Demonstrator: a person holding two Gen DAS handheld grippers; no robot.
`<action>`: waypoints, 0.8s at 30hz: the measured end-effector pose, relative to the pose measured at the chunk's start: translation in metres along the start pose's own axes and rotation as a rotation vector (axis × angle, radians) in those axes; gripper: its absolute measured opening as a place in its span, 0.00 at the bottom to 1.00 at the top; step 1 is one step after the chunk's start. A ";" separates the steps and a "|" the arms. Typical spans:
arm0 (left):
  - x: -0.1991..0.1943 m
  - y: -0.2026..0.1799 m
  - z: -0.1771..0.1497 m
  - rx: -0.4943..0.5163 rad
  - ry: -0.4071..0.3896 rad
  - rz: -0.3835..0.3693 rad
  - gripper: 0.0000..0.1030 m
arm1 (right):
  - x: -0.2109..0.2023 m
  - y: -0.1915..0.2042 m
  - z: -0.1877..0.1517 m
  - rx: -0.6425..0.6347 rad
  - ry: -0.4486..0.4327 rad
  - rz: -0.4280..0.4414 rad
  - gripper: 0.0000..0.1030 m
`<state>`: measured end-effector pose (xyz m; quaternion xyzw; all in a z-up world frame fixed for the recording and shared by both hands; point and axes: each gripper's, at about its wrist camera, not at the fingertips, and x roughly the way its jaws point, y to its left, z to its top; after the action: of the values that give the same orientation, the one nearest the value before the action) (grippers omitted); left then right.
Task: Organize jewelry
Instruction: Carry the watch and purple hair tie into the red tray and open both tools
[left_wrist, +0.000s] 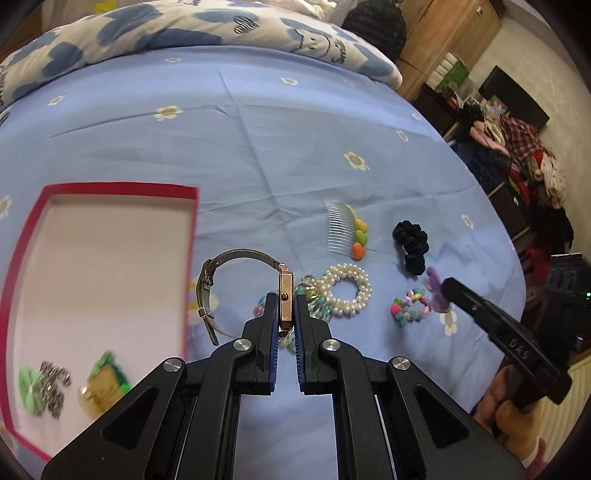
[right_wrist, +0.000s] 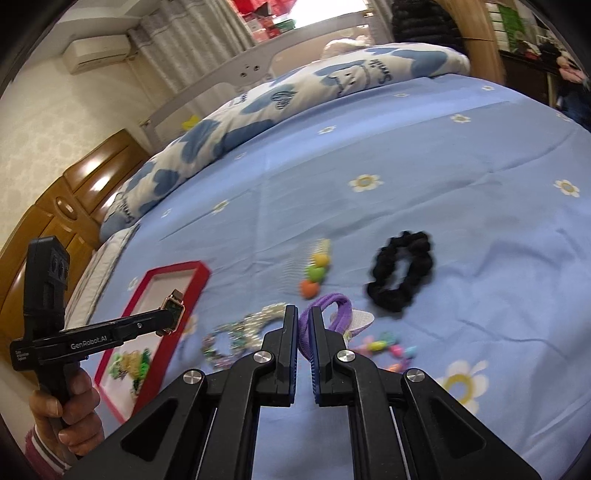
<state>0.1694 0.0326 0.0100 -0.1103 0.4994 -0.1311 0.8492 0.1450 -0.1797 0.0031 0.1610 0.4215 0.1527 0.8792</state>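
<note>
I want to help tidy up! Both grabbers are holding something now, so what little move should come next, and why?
Probably carry the watch sideways over the red box and let go there. The left gripper is shut on the watch's case, lifted off the bed, and the box beside it already holds a few pieces. The right gripper, shut on the purple hair tie, could follow.

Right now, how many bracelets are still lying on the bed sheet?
3: a pearl bracelet in the middle, a colourful bead bracelet to its right, and a pale blue one partly hidden behind the left tool. More may be hidden.
</note>
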 end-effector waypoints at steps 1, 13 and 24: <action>-0.006 0.003 -0.002 -0.006 -0.010 0.004 0.06 | 0.001 0.006 -0.001 -0.008 0.004 0.011 0.05; -0.053 0.036 -0.016 -0.071 -0.090 0.045 0.06 | 0.013 0.069 -0.010 -0.092 0.046 0.122 0.05; -0.077 0.076 -0.030 -0.144 -0.118 0.081 0.06 | 0.028 0.121 -0.018 -0.164 0.084 0.194 0.05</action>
<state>0.1157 0.1281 0.0342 -0.1584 0.4608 -0.0539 0.8716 0.1316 -0.0564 0.0230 0.1219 0.4264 0.2778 0.8522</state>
